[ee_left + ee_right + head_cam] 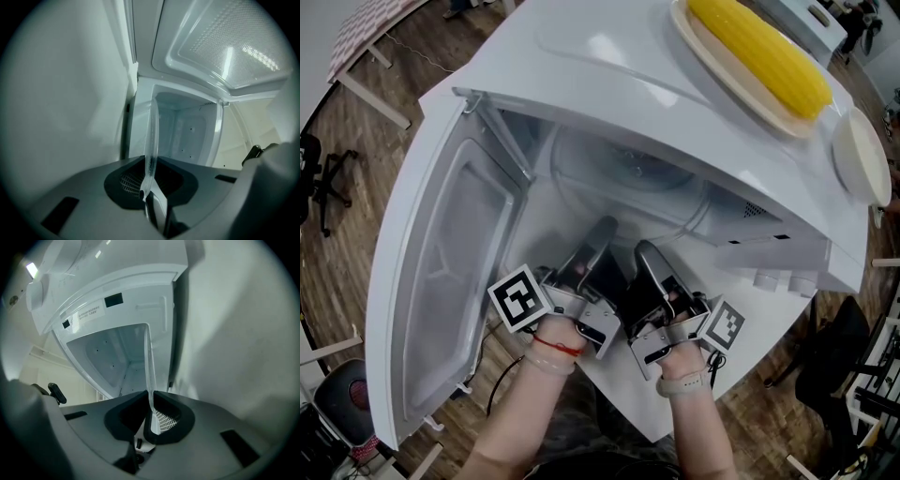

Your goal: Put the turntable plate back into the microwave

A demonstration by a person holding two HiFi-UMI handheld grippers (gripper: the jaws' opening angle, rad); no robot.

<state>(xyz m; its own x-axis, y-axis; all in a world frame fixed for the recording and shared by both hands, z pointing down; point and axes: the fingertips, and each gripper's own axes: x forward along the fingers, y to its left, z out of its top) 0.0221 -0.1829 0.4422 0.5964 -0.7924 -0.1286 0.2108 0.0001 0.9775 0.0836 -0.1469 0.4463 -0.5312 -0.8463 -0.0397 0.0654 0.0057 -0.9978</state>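
Note:
The clear glass turntable plate lies partly inside the open white microwave, its near rim just in front of the opening. My left gripper is shut on the near rim's left side and my right gripper on its right side, close together. In the left gripper view the plate shows edge-on, pinched by the left gripper, with the cavity behind it. The right gripper view gives the same edge-on plate, clamped in the right gripper.
The microwave door hangs open to the left. A tan tray with a yellow corn cob and a white dish rest on top of the microwave. Knobs sit right of the opening. Wooden floor and chairs surround the table.

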